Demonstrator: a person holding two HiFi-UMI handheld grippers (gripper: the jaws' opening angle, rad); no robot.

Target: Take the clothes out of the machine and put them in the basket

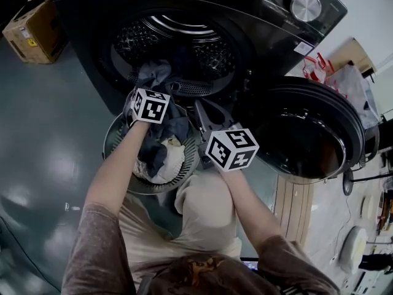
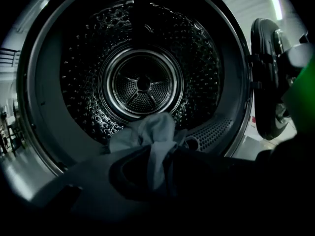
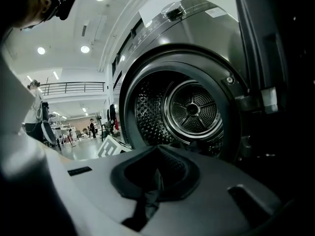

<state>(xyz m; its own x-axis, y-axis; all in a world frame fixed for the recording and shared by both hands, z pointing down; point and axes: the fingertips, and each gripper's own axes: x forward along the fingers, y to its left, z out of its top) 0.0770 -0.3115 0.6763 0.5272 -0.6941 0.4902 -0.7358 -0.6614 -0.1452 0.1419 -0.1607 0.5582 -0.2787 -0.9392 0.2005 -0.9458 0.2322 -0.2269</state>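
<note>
Since it must come out, the left gripper (image 2: 156, 173) pinches crumpled pale-grey cloth (image 2: 150, 129) at the perforated steel drum's (image 2: 142, 38) mouth. Outside that mouth, the right gripper (image 3: 155, 181) nips a dark fabric strip (image 3: 146, 206).

We look along the left gripper (image 2: 158, 173) into the drum (image 2: 83, 77) of the machine. Its jaws are closed on a grey-blue cloth (image 2: 153, 132), which bunches up above the pinch, low in the drum's mouth. Behind the cloth we see the drum's dimpled, perforated metal and its round back plate (image 2: 142, 85) with three spokes. A perforated grille (image 2: 212, 131) sits just right of the cloth. The open door (image 2: 268, 82) stands at right.
</note>
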